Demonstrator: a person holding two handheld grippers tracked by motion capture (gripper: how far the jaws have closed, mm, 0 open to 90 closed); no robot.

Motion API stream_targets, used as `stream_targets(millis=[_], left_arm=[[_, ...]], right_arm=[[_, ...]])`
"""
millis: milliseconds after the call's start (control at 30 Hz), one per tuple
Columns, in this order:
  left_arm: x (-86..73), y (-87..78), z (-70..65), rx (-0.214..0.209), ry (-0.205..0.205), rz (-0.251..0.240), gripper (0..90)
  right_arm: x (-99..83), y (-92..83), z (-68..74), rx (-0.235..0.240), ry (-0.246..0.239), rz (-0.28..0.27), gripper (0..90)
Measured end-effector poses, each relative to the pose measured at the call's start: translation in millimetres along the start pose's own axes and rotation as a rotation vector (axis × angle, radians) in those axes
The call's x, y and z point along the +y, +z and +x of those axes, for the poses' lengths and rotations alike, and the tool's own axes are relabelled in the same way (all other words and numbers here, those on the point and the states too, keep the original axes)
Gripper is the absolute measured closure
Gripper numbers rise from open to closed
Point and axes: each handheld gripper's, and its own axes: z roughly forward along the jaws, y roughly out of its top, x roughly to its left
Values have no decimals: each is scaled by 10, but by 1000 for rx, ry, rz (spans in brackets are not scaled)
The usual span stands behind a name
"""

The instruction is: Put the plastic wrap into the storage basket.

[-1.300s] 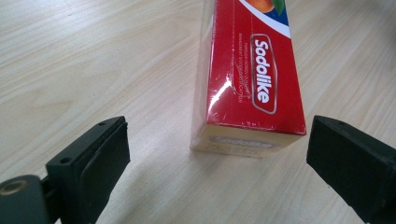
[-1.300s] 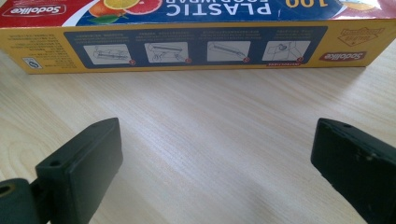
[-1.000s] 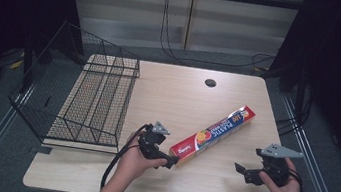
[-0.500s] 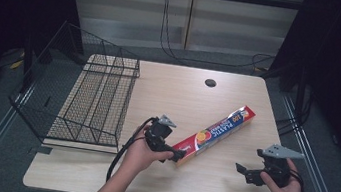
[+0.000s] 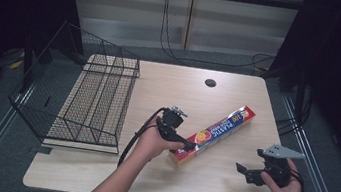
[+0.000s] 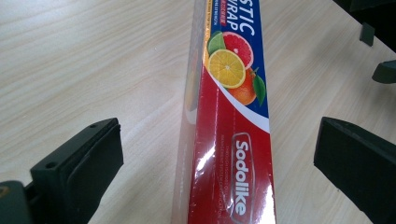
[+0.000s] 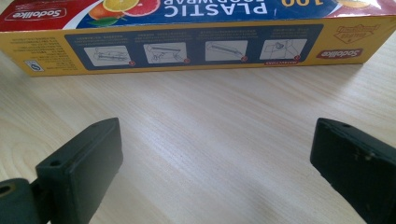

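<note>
Left gripper [image 5: 186,143] is wide open straddling the near end of the box [image 5: 214,134] lying diagonally on the smooth wood worktop [image 5: 156,185], right gripper [image 5: 246,171] wide and empty nearby, so watch it: that long, glossy, film-wrapped carton could slip or swing if you pinch so far off-centre.

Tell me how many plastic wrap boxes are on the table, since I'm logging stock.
1. The plastic wrap box lies diagonally mid-table, right of the wire basket, its near end between the left gripper's open jaws.
</note>
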Motion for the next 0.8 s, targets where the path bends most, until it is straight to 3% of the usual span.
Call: stream_targets(millis=[100, 333, 533, 800], left_arm=[[41, 30, -11, -9, -19, -7, 11], [150, 77, -19, 10, 14, 25, 23], [251, 133, -14, 15, -4, 18, 33], [370, 225, -37, 9, 10, 19, 51]], right_arm=[[1, 1, -4, 3, 0, 2, 20], [3, 6, 3, 1, -1, 1, 21], [3, 11, 10, 3, 0, 4, 21], [4, 12, 7, 7, -10, 3, 21]])
